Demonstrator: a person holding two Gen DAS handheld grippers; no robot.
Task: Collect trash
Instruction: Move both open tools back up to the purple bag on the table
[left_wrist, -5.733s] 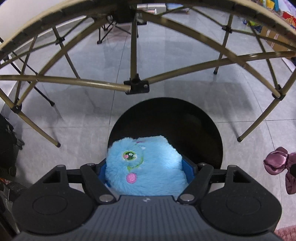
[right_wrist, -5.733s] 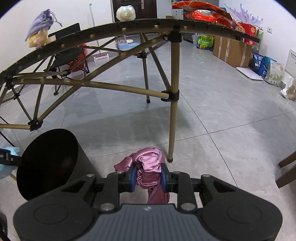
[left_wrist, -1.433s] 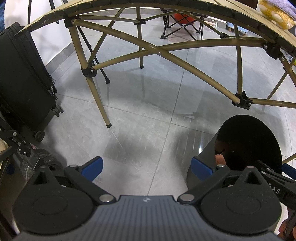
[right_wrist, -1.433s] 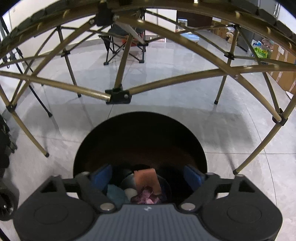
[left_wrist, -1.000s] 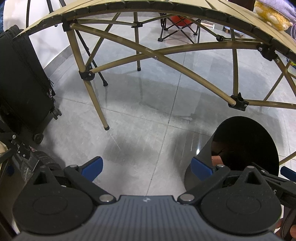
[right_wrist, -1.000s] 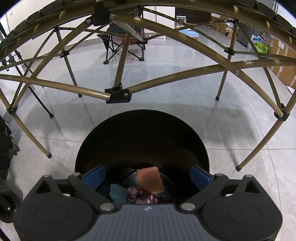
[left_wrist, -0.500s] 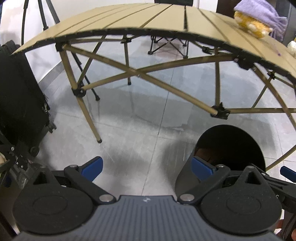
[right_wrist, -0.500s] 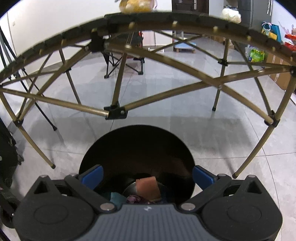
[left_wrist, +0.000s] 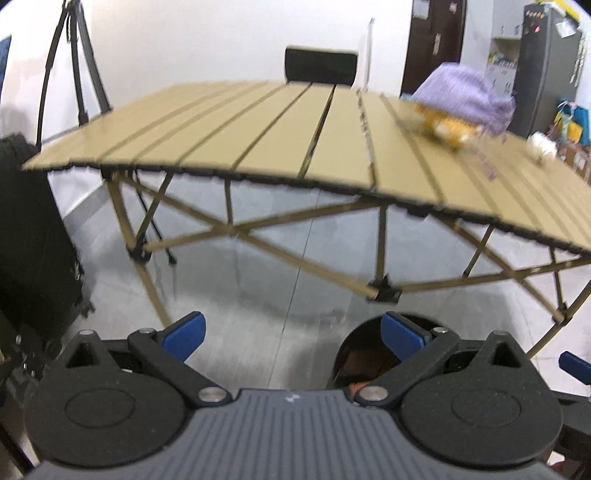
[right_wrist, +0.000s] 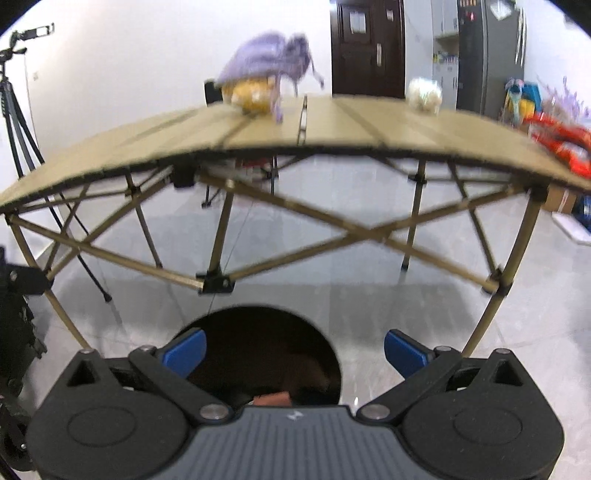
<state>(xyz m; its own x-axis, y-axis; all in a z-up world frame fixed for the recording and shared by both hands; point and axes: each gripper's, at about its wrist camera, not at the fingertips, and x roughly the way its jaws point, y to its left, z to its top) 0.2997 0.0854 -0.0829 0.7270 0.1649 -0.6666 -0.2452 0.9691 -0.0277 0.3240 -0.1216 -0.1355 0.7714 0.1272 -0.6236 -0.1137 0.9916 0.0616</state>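
Observation:
The black round bin (right_wrist: 258, 350) stands on the floor in front of the folding table, with an orange-brown item (right_wrist: 271, 398) just visible inside. My right gripper (right_wrist: 293, 352) is open and empty above its mouth. My left gripper (left_wrist: 293, 334) is open and empty, left of the bin (left_wrist: 364, 354). On the tan slatted table (left_wrist: 280, 140) lie a purple bag over a yellow plush (left_wrist: 458, 107), a small white crumpled thing (right_wrist: 424, 94) and red packaging (right_wrist: 561, 146) at the right end.
A black suitcase (left_wrist: 29, 243) stands at the left by a tripod (left_wrist: 77, 66). The table's crossed legs (right_wrist: 218, 280) rise just behind the bin. A dark door (right_wrist: 364, 48), a fridge and boxes are at the back right. Grey tiled floor lies around.
Both grippers have risen and tilted up, so the tabletop now shows from above. The plush and pink cloth held earlier are released; both grippers are open.

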